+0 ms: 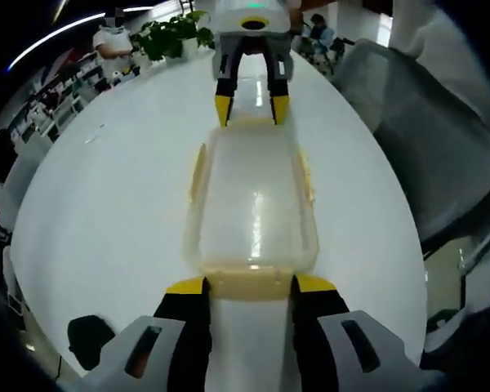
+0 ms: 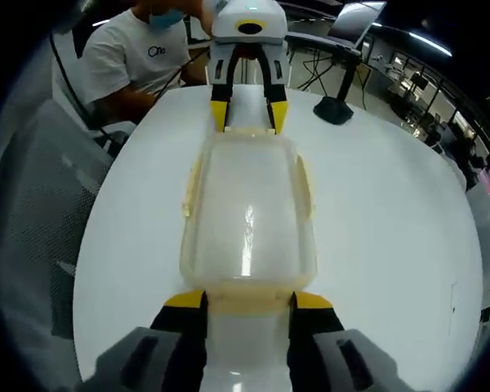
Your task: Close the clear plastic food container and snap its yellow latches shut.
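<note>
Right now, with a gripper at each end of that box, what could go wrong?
1. Each gripper straddles only an end latch of the container, which sits on a smooth white table; uneven pushing might slide or twist it.
2. The side latches look flared out, so the lid may not be sealed yet.

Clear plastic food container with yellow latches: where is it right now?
The clear plastic food container lies on the white table, lengthwise between the two grippers: the left gripper at one short end, the right gripper at the opposite end.
</note>
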Demonstrator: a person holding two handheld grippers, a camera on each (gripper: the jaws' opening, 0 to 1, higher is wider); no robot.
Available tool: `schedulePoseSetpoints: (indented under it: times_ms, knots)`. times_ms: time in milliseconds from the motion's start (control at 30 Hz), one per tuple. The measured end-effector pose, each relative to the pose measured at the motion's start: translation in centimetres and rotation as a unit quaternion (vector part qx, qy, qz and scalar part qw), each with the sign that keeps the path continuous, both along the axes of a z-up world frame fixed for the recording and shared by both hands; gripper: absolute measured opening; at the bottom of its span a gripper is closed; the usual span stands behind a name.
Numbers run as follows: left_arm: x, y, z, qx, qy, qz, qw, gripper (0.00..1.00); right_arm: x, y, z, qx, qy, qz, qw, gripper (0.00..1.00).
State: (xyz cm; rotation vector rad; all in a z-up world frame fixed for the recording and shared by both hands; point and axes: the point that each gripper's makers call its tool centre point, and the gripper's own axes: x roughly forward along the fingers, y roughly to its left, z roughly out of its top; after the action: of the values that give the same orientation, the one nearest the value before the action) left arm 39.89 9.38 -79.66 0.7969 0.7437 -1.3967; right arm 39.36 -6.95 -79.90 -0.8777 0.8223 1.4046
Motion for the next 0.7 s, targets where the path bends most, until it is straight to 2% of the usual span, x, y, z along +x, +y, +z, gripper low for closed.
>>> schedulePoseSetpoints:
  times_ms: [100,167,233,533,700]
  knots:
    - [-0.5,0.4,0.7,0.009,-0.001,-0.001,1.0000,0.36,-0.6,0.4,1.1,0.013,0.004,0.005,0.9999,0.36]
    - [-0.7,0.4,1.5,0.004,-0.001,0.006,1.0000,0.36,-0.7,0.3,1.7,0.019,-0.006,0.010,0.9998,0.36]
    - [-1.0,0.4,2.3,0.001,-0.003,0.009,1.0000,0.36,-1.0,0.3,2.3,0.026,0.002,0.008,0.9996,0.36]
    - [-1.7,-0.9,5.7,-0.010,-0.011,0.025,0.9996,0.36,-1.1,-0.9,5.3,0.034,-0.025,0.023,0.9988,0.36]
    - [-2.0,-1.6,7.3,-0.006,-0.016,0.021,0.9996,0.36,-1.5,-1.5,6.8,0.039,-0.026,0.023,0.9986,0.36]
